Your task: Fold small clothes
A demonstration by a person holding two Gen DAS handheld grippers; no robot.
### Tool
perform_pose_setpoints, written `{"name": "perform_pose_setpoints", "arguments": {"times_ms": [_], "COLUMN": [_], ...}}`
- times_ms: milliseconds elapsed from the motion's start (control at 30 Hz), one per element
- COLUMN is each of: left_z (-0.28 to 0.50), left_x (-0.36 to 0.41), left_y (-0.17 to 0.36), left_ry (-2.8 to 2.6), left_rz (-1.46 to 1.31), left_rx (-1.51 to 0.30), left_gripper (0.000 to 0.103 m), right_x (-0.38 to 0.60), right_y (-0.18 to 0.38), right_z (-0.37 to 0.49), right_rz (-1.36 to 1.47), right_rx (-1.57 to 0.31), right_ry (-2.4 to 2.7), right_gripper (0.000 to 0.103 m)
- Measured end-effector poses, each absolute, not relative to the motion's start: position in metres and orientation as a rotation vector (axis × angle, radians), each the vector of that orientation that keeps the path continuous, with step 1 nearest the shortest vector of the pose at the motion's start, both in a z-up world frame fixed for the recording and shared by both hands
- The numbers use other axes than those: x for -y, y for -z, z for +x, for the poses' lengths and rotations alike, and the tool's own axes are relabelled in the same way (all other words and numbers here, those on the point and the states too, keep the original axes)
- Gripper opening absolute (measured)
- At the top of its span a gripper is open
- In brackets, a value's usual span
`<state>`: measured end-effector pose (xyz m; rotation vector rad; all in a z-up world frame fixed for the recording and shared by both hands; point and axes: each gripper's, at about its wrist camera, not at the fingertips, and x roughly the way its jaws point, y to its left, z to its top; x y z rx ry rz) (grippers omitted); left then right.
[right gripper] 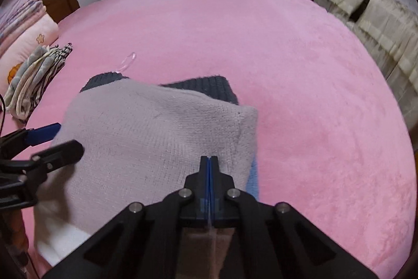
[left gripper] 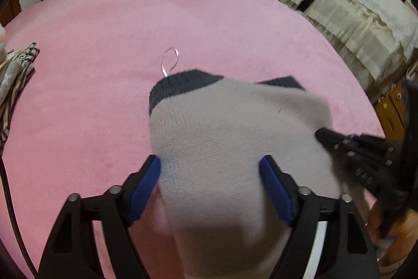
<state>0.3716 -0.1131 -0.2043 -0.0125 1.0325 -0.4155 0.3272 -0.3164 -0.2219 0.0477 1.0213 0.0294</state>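
Note:
A small pale pink knit garment (left gripper: 222,137) (right gripper: 146,127) with a dark grey ribbed band (left gripper: 183,85) and a thin ribbon loop (left gripper: 171,60) lies on the pink bed cover (left gripper: 91,43); its near part is raised and folded toward the band. My left gripper (left gripper: 210,164) (right gripper: 69,137) stands wide open, blue pads on either side of the cloth. My right gripper (right gripper: 209,157) (left gripper: 320,134) is shut, tips pinched on the garment's right side, where the knit puckers. A light blue layer (right gripper: 253,174) shows under that edge.
A stack of folded striped and grey clothes (right gripper: 39,75) (left gripper: 15,75) sits at the bed's left, beside a pink pillow (right gripper: 31,35). Beige covered furniture (right gripper: 365,17) stands to the right of the bed. Wardrobe doors and a brown door stand beyond.

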Motion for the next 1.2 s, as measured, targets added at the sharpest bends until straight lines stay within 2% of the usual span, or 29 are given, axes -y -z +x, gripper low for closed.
{"name": "perform_pose_setpoints", "arguments": {"times_ms": [100, 200, 467, 600, 700, 800, 867, 900, 933, 967, 1200], "left_z": [0.381, 0.385, 0.373, 0.366, 0.361, 0.357, 0.355, 0.353, 0.352, 0.351, 0.338], "left_x": [0.099, 0.091, 0.089, 0.077, 0.068, 0.061, 0.057, 0.056, 0.055, 0.056, 0.055], "left_y": [0.22, 0.228, 0.207, 0.187, 0.171, 0.156, 0.149, 0.145, 0.142, 0.14, 0.138], "left_ry": [0.437, 0.454, 0.428, 0.408, 0.406, 0.402, 0.411, 0.433, 0.449, 0.454, 0.542], "left_rz": [-0.139, -0.224, -0.151, -0.157, -0.172, -0.158, -0.147, -0.138, -0.125, -0.115, -0.137], "left_rx": [-1.088, -1.113, -1.069, -1.073, -1.07, -1.081, -1.089, -1.09, -1.096, -1.1, -1.119], "left_gripper": [0.089, 0.089, 0.089, 0.1, 0.103, 0.103, 0.103, 0.103, 0.103, 0.103, 0.103], "right_x": [0.314, 0.314, 0.309, 0.31, 0.316, 0.324, 0.325, 0.325, 0.324, 0.323, 0.323], "right_y": [0.223, 0.227, 0.21, 0.193, 0.175, 0.154, 0.142, 0.136, 0.129, 0.124, 0.111], "right_z": [0.323, 0.32, 0.314, 0.302, 0.293, 0.281, 0.273, 0.269, 0.263, 0.259, 0.242], "right_rz": [0.003, 0.009, 0.006, 0.009, 0.024, 0.022, -0.007, -0.024, -0.047, -0.062, -0.048], "right_rx": [-1.005, -0.991, -0.993, -0.977, -0.961, -0.938, -0.916, -0.904, -0.885, -0.87, -0.868], "right_ry": [-0.029, -0.02, -0.03, -0.025, -0.03, -0.017, -0.003, 0.005, 0.015, 0.021, -0.057], "right_gripper": [0.0, 0.0, 0.0, 0.004, 0.004, 0.017, 0.043, 0.051, 0.065, 0.075, 0.086]}}
